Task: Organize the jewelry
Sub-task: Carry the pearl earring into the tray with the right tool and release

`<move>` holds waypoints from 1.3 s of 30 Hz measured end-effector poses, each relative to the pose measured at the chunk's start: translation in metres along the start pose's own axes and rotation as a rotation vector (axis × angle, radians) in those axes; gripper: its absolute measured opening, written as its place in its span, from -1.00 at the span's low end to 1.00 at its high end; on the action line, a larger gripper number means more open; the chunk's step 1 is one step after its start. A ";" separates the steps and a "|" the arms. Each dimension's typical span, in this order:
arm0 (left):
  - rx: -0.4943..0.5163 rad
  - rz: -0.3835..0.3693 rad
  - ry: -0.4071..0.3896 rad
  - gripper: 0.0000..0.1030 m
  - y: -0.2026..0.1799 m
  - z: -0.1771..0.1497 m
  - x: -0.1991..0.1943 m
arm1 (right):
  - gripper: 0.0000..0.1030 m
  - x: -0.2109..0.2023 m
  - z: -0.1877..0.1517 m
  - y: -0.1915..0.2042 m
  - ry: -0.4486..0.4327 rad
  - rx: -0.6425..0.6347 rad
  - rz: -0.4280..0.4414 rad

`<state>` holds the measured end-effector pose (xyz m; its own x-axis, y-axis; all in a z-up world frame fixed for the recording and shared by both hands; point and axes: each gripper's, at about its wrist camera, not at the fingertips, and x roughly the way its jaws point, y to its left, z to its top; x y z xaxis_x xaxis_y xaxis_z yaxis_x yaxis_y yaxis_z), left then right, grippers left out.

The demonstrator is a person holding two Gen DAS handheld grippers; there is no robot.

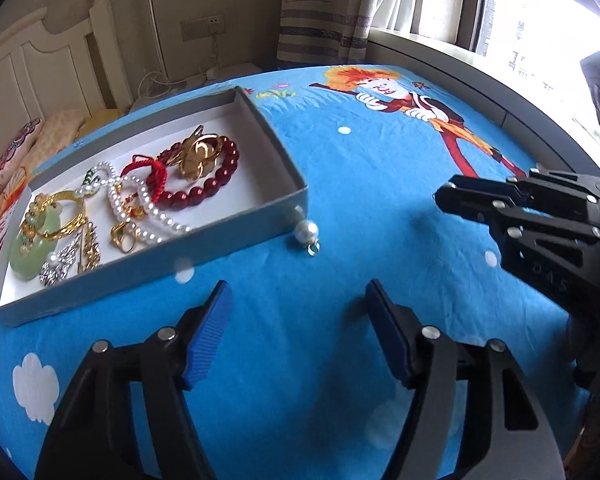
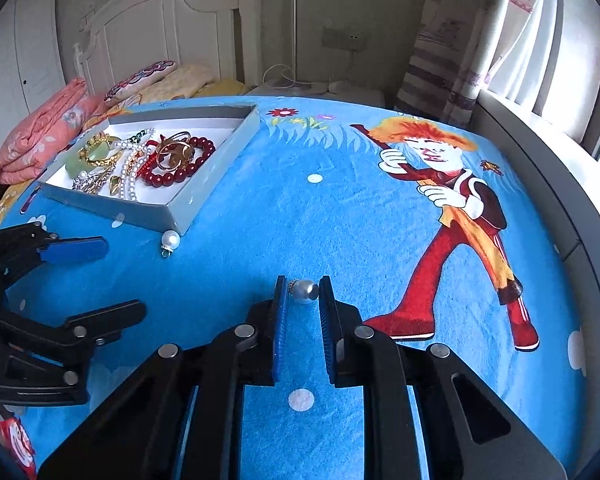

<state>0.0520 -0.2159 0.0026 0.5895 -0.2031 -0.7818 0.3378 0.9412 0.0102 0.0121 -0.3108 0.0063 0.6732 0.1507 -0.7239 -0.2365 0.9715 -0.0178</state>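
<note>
Jewelry fills the grey box ahead of my left claw, whose pads stand apart over bare blue sheet; a loose pearl pendant lies beside the box's corner. From the right wrist, my right claw clamps a grey pearl between its pads.

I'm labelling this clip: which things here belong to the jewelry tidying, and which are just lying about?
Job: tray, held pearl, loose pearl, right claw, left claw.
Lying about: quilt, pillow, curtain, cable.
</note>
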 end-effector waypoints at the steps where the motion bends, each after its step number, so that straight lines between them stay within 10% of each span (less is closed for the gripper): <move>1: -0.012 0.008 -0.002 0.16 -0.003 0.005 0.003 | -0.67 0.000 0.000 -0.001 0.000 0.006 0.006; 5: -0.082 0.066 -0.002 -0.14 -0.010 0.022 0.014 | -0.67 0.000 0.000 -0.001 -0.003 0.009 0.017; 8: -0.138 0.094 -0.013 -0.75 -0.008 0.025 0.016 | -0.67 -0.002 0.000 0.000 -0.009 0.008 0.024; 17: -0.259 -0.068 -0.107 -0.75 0.034 -0.002 -0.024 | -0.67 -0.020 -0.004 0.031 -0.081 -0.023 0.150; 29: -0.238 0.075 -0.207 -0.75 0.120 -0.001 -0.047 | -0.67 -0.002 0.039 0.115 -0.136 -0.058 0.226; 35: -0.247 0.027 -0.238 -0.73 0.141 0.003 -0.039 | -0.66 0.020 0.056 0.132 -0.146 -0.029 0.202; 39: -0.262 0.036 -0.269 -0.12 0.143 0.001 -0.043 | -0.32 0.020 0.055 0.127 -0.156 0.002 0.197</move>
<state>0.0751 -0.0724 0.0383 0.7809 -0.1995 -0.5919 0.1350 0.9791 -0.1520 0.0342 -0.1747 0.0274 0.7143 0.3629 -0.5983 -0.3720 0.9211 0.1146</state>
